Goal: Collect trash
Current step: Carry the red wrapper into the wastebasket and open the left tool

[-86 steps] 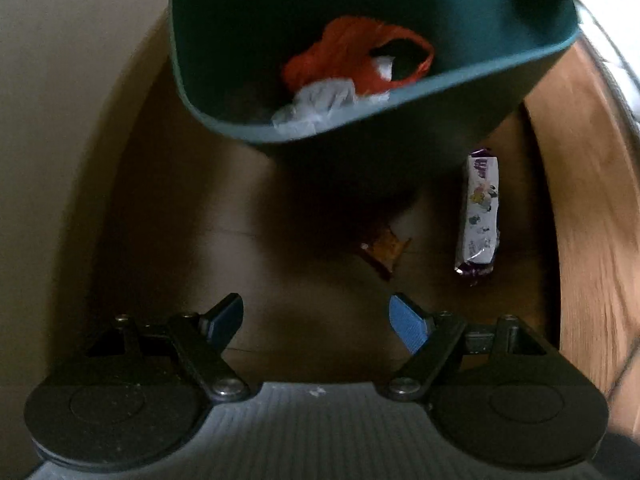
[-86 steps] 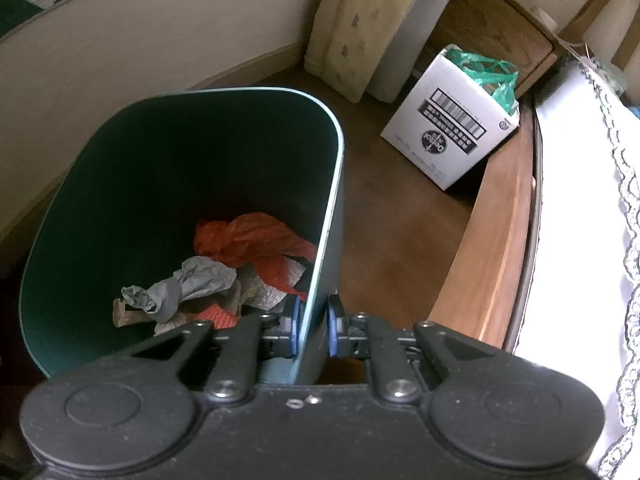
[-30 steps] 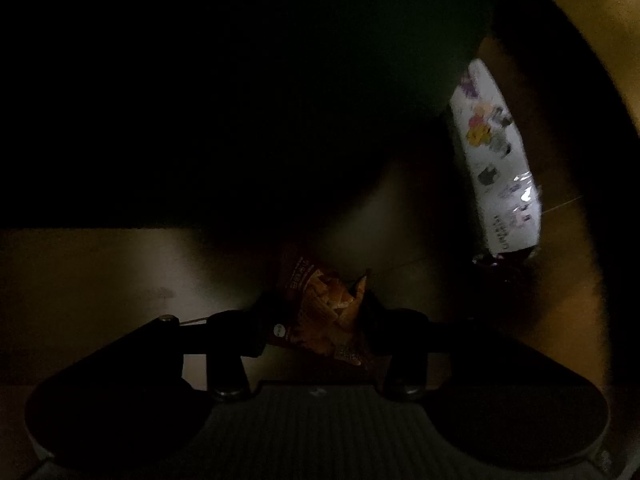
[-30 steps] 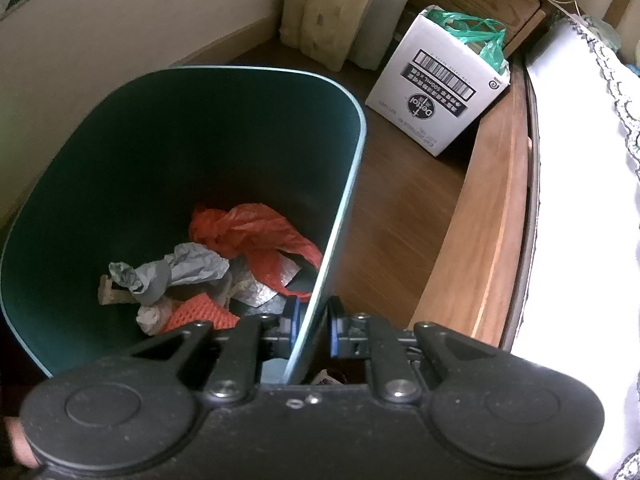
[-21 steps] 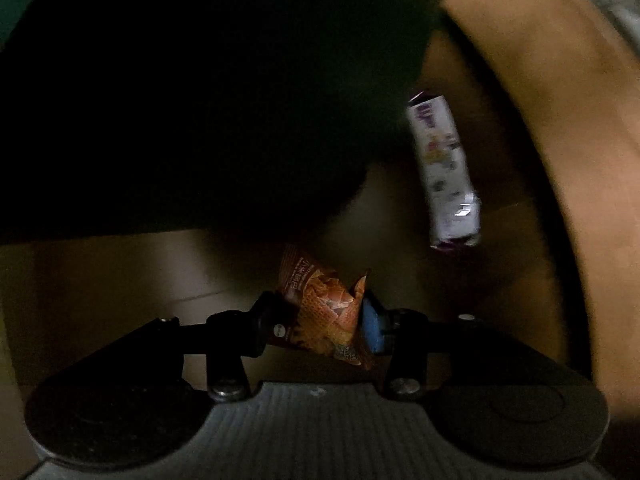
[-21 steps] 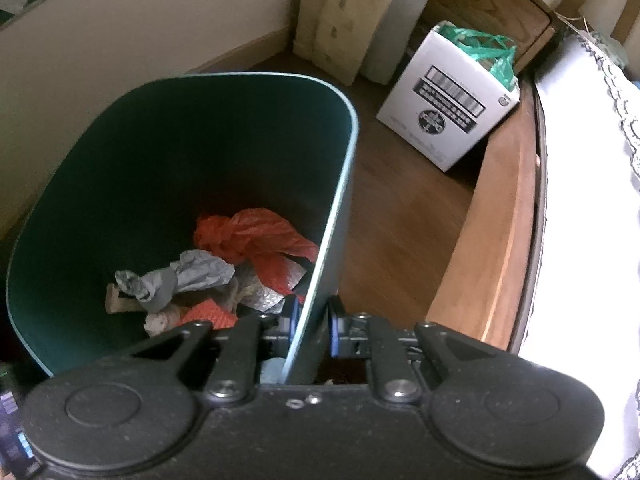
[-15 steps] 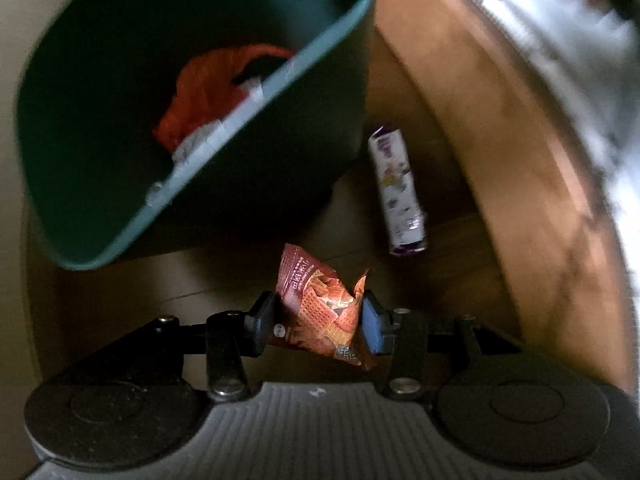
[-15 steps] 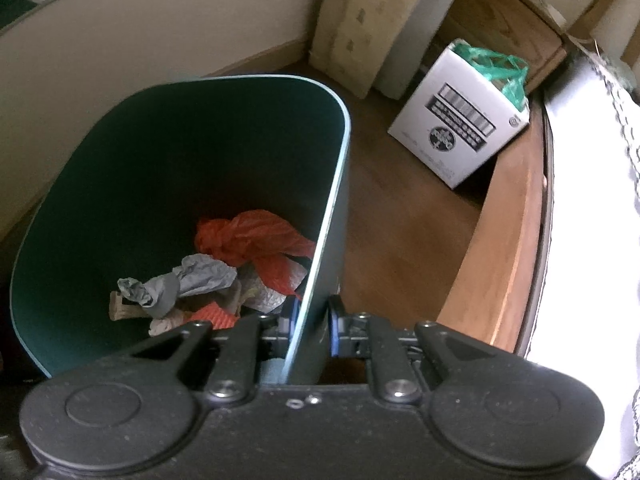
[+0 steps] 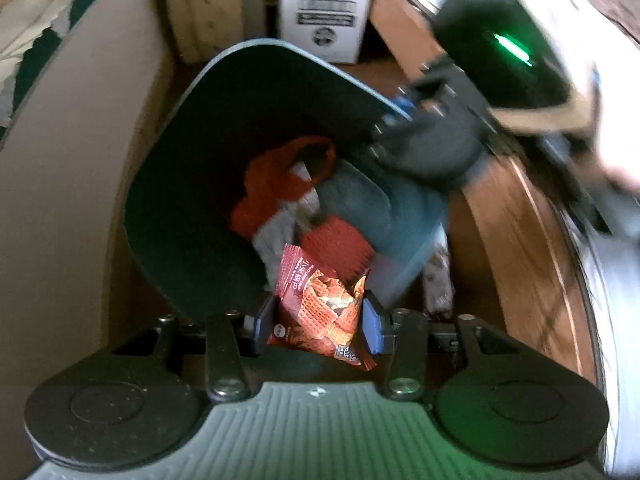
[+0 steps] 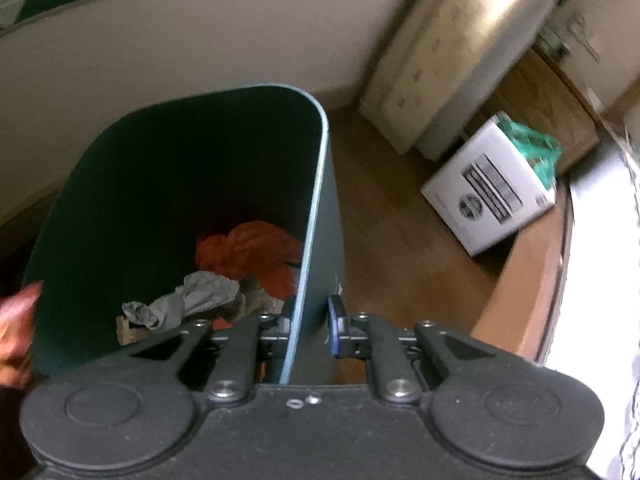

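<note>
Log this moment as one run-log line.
left gripper: shut on snack wrapper, above bin mouth | right gripper: shut on green trash bin rim, bin tilted | next: release wrapper

Dim indoor light — blurred, fisheye-warped edges.

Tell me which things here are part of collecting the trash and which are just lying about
Part of the job:
- red snack wrapper, held in the left gripper
- green bin, its wall clamped by the right gripper
- orange bag and crumpled paper already in the bin
- purple-and-white wrapper on the floor beside the bin

Just lying about:
- white cardboard box
- curtain
</note>
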{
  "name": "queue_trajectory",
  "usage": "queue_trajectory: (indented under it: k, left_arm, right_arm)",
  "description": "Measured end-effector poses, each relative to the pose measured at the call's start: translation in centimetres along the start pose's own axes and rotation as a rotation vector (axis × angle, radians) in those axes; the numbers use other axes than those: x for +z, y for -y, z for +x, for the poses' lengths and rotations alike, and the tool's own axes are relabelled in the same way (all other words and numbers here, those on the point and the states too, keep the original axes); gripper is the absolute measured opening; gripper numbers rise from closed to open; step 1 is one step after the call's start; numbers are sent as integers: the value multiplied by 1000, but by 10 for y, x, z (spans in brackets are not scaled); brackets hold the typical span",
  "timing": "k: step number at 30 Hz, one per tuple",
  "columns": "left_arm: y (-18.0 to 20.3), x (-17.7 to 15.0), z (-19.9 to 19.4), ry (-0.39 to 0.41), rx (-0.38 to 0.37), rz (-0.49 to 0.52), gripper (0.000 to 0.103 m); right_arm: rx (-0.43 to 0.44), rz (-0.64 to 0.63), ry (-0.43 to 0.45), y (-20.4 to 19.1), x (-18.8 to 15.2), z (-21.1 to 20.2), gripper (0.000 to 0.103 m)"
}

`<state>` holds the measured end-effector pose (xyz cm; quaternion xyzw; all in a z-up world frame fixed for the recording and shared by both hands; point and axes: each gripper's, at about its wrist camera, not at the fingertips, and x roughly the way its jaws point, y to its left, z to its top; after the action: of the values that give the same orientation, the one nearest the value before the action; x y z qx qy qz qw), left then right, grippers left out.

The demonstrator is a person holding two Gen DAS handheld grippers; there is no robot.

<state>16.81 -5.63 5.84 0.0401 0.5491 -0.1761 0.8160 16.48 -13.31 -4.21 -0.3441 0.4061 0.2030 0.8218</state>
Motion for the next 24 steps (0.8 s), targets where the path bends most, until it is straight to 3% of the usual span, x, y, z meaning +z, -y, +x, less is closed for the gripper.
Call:
queue_trajectory:
  k: [7, 12, 24]
  left_arm:
    - [-2, 31, 54, -20, 62, -59, 44]
    - [-7, 43, 87, -42, 92, -55, 44]
    - [7, 50, 117, -65, 124, 3, 44]
  right_arm:
    - [35, -31, 30, -9, 2, -1, 12]
    - [8, -13, 37, -10, 0, 2, 8]
    - [-3, 66, 7, -2, 2, 5, 7]
